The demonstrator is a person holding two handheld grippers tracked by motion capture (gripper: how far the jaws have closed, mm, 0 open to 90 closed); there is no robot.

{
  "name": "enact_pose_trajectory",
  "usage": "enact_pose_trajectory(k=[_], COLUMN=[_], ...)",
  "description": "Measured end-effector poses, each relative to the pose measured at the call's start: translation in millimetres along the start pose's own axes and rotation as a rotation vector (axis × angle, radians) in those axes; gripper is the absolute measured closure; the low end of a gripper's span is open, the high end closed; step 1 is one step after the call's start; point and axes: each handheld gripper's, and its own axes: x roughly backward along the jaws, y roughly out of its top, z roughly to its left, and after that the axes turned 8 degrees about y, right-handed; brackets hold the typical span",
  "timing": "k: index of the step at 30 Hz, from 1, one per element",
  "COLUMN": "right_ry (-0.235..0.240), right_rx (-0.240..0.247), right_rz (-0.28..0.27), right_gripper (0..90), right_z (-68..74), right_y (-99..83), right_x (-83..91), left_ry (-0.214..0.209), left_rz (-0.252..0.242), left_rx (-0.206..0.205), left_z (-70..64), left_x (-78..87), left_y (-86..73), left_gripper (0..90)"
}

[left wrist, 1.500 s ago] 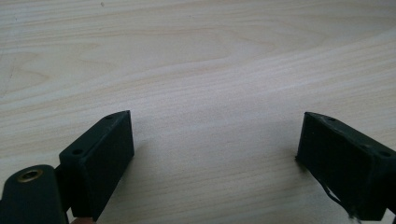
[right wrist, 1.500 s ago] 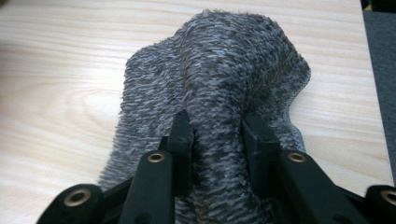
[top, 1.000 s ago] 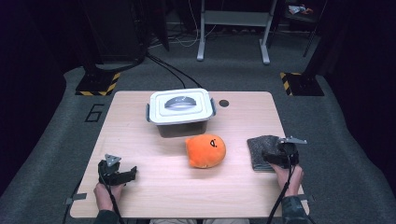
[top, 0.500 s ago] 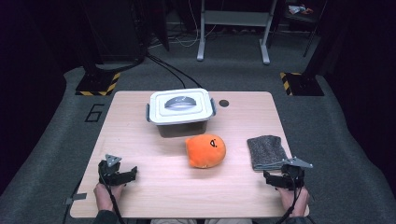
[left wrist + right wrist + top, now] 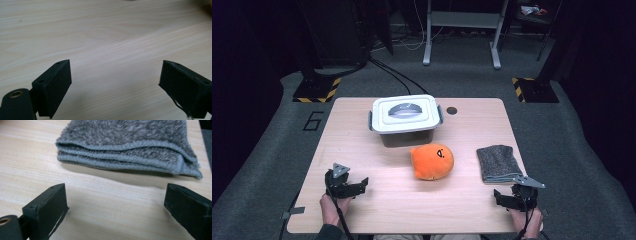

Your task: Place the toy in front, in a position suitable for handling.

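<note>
While both grippers rest near the person's edge of the table [image 5: 362, 150], the folded grey towel [image 5: 125, 142] lies just ahead of the right gripper [image 5: 116, 207], whose jaws stand spread wide with nothing between them, bare wood showing in the gap. Taking the towel as landmark: the right gripper sits just on the person's side of its near edge, apart from it and not touching; the orange plush toy [image 5: 432, 161] lies near its left side; the lidded white box [image 5: 405, 120] stands beyond the toy, farther left and toward the far edge; the left gripper [image 5: 115, 82] is well apart to the left, likewise released and holding nothing, above bare tabletop. The towel appears soft, light and limp, folded into several layers with stitched hems stacked along the near edge (the right gripper view shows at least three such edges). It is judged not fragile and not slippery, the pile offering good friction to the pads. The concern is that a pinch on the top layer alone would let the fold open and the cloth drape. Recommended hold: the near stacked edge, jaws closing over all layers at once, close to the middle of that edge so the bundle hangs evenly.
</note>
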Motion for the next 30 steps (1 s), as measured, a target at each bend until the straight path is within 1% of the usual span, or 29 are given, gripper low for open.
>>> enact_pose_trajectory(k=[1, 2, 3, 8, 9, 10, 11, 14, 15, 16, 21, 23, 26, 27, 28, 30], right_ry=[0.000, -0.007, -0.006, -0.005, -0.005, -0.005, -0.007, -0.003, -0.004, -0.003, -0.004, -0.004, -0.004, -0.004, -0.005, -0.004], right_rx=[0.016, 0.014, 0.020, 0.025, 0.022, 0.023, 0.027, 0.030, 0.033, 0.036, 0.036, 0.036, 0.037, 0.037, 0.037, 0.037], right_rz=[0.003, -0.001, 0.000, 0.006, 0.004, 0.004, 0.001, 0.003, 0.001, 0.004, 0.003, 0.003, 0.003, 0.003, 0.002, 0.003], right_gripper=[3.7, 4.0, 4.1, 4.8, 5.1, 5.1, 5.0, 4.8, 4.9, 4.8, 4.7, 4.7, 4.6, 4.6, 4.7, 4.6], right_z=[-0.4, 0.9, 1.0, 1.1, 1.2, 1.3, 1.2, 1.4, 1.4, 1.3, 1.2, 1.2, 1.3, 1.3, 1.3, 1.2], right_y=[-1.2, -1.3, -1.4, -2.0, -2.1, -2.0, -2.0, -2.0, -2.1, -2.1, -2.2, -2.2, -2.1, -2.1, -2.2, -2.1], right_x=[-0.4, -0.4, -0.3, -1.4, -1.3, -1.5, -1.8, -1.8, -2.1, -2.0, -2.1, -2.2, -2.2, -2.2, -2.3, -2.3], left_ry=[-0.022, -0.039, -0.063, -0.146, -0.157, -0.166, -0.183, -0.207, -0.216, -0.218, -0.259, -0.275, -0.287, -0.290, -0.294, -0.300], left_rz=[0.003, -0.007, -0.002, -0.009, -0.013, -0.018, -0.018, -0.025, -0.035, -0.037, -0.041, -0.036, -0.035, -0.035, -0.031, -0.030], left_rx=[-0.011, -0.017, -0.022, -0.036, -0.043, -0.063, -0.075, -0.114, -0.124, -0.136, -0.190, -0.208, -0.234, -0.234, -0.246, -0.256], left_z=[-4.5, -11.0, -15.4, -38.7, -44.5, -49.3, -56.0, -70.3, -77.3, -81.4, -105.9, -114.5, -123.5, -127.4, -131.1, -137.9], left_x=[1.0, 0.9, 1.9, 1.8, 1.8, 1.8, 1.5, 0.4, -0.9, -1.3, -7.0, -10.4, -14.9, -16.5, -18.8, -23.6], left_y=[3.4, 7.0, 10.4, 25.5, 29.0, 32.8, 37.8, 49.5, 54.7, 57.9, 76.1, 82.8, 90.3, 92.5, 95.4, 99.2], left_gripper=[10.2, 10.2, 10.2, 10.2, 10.2, 10.2, 10.2, 10.2, 10.2, 10.3, 10.4, 10.4, 10.4, 10.4, 10.4, 10.7])
